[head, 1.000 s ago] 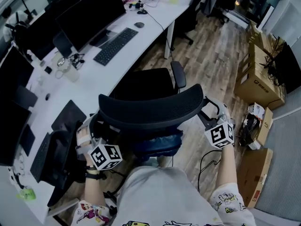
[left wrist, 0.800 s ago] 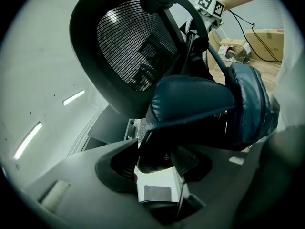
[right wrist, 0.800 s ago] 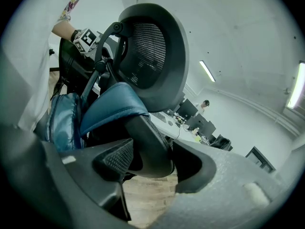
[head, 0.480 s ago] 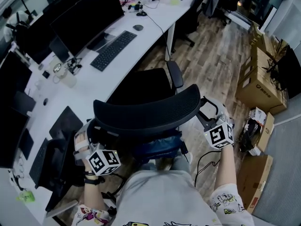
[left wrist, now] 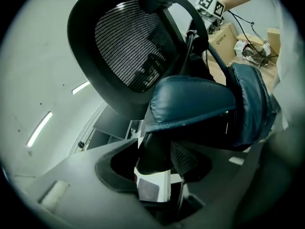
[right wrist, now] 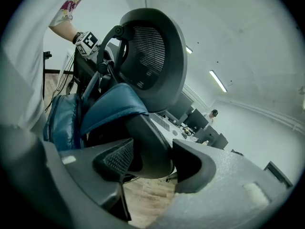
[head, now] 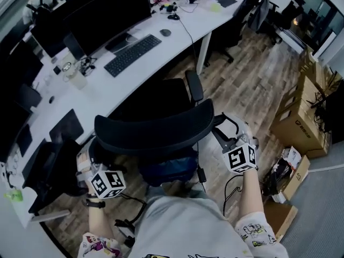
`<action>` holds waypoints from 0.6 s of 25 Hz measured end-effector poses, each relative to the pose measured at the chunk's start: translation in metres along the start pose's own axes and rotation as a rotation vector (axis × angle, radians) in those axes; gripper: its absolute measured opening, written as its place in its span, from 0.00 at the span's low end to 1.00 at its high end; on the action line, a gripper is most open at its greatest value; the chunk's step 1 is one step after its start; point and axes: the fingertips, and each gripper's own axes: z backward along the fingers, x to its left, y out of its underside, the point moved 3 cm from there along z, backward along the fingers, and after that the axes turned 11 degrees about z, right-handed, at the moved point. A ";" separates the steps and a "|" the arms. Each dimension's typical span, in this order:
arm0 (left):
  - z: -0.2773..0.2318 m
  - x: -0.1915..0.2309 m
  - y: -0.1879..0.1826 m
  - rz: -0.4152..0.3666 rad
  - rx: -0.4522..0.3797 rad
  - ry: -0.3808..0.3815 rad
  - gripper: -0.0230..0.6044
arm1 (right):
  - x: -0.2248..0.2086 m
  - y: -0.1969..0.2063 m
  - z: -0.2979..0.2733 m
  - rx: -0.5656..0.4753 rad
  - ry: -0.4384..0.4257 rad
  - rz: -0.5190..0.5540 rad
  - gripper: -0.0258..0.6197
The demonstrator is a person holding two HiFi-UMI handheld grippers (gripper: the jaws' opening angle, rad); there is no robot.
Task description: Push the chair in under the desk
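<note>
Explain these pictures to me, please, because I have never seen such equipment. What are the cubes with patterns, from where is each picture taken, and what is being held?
There is no robot here. A person holds a two-jaw tool in each hand, and the patterned cubes are parts of those tools. The head view comes from a camera on the person's head that looks down. The other two views come from cameras on the tools that look along the jaws. The left gripper and the right gripper each clamp one side of the office chair at its backrest. A blue cushion sits low on its back. Ahead stands a long white desk with a keyboard and monitors.
</note>
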 end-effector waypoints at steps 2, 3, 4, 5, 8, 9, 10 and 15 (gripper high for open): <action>0.003 -0.008 -0.006 0.027 0.008 -0.020 0.39 | -0.006 0.009 -0.002 -0.019 -0.015 0.010 0.43; 0.004 -0.012 -0.009 0.039 0.012 -0.028 0.40 | -0.010 0.013 -0.003 -0.028 -0.022 0.014 0.43; 0.005 -0.015 -0.013 0.048 0.017 -0.036 0.40 | -0.014 0.017 -0.004 -0.038 -0.029 0.019 0.43; 0.006 -0.017 -0.015 0.057 0.021 -0.046 0.40 | -0.017 0.019 -0.005 -0.049 -0.036 0.024 0.43; 0.010 -0.023 -0.020 0.079 0.031 -0.071 0.40 | -0.023 0.026 -0.007 -0.088 -0.049 0.035 0.43; 0.011 -0.024 -0.022 0.084 0.037 -0.077 0.40 | -0.025 0.028 -0.008 -0.098 -0.052 0.038 0.43; 0.011 -0.026 -0.023 0.089 0.045 -0.082 0.40 | -0.027 0.029 -0.009 -0.107 -0.054 0.041 0.43; 0.009 -0.027 -0.026 0.106 0.070 -0.093 0.40 | -0.033 0.032 -0.017 -0.131 -0.063 0.046 0.43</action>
